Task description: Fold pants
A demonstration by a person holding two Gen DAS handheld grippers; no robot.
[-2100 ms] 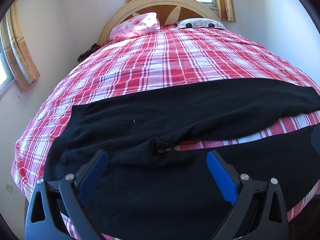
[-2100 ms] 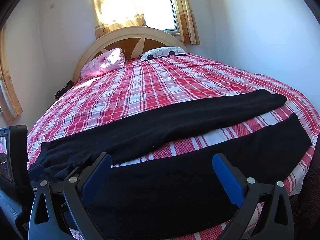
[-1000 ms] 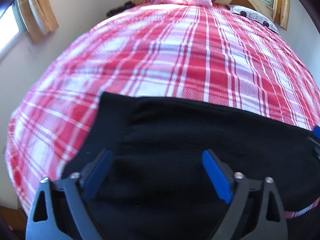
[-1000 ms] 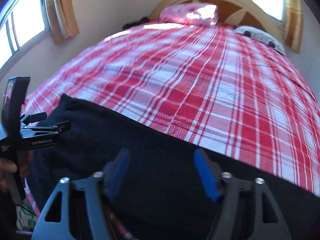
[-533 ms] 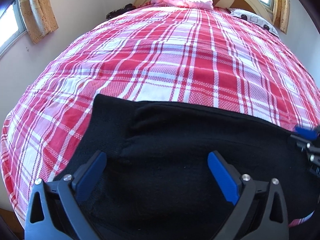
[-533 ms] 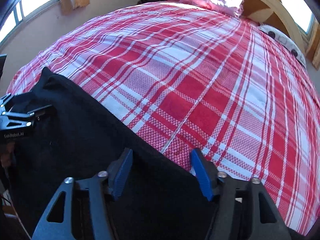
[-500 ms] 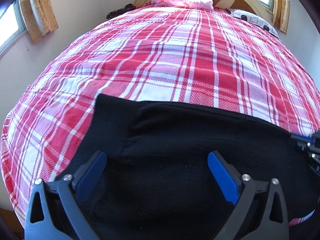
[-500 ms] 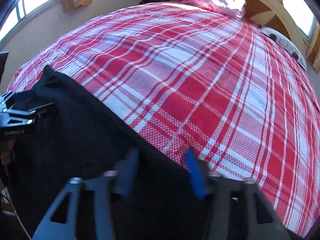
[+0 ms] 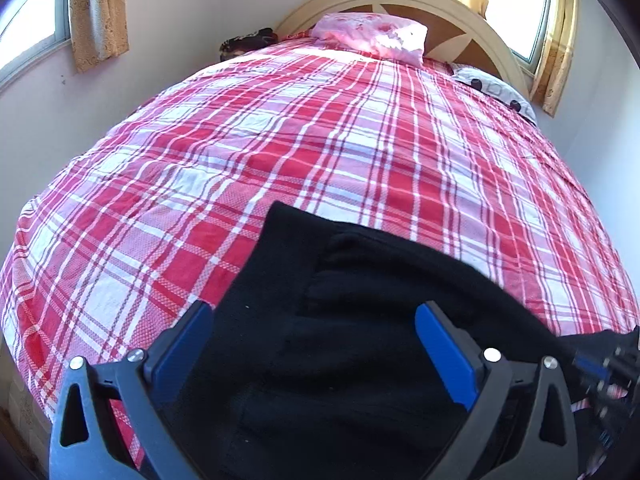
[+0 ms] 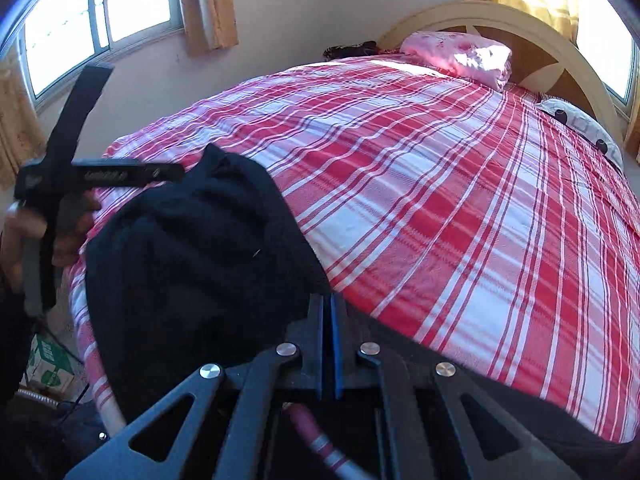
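Black pants [image 9: 360,320] lie at the near edge of a bed with a red and white plaid cover [image 9: 320,140]. My left gripper [image 9: 312,340] is open, its blue pads [image 9: 440,344] spread above the waist end of the pants. In the right wrist view my right gripper [image 10: 329,320] has its jaws pressed together on the pants' far edge [image 10: 200,248], and the cloth bunches up to its left. The left gripper [image 10: 100,176] shows there at the far left, held by a hand.
A pink pillow [image 9: 372,38] and a patterned pillow [image 9: 496,90] lie against the arched headboard [image 9: 460,16]. Curtained windows [image 10: 100,12] sit on the left wall. A box [image 10: 48,360] stands on the floor left of the bed.
My right gripper has closed from open onto the pants' edge. The waist cloth has bunched and risen. The left gripper has shifted left over the waist and stays open.
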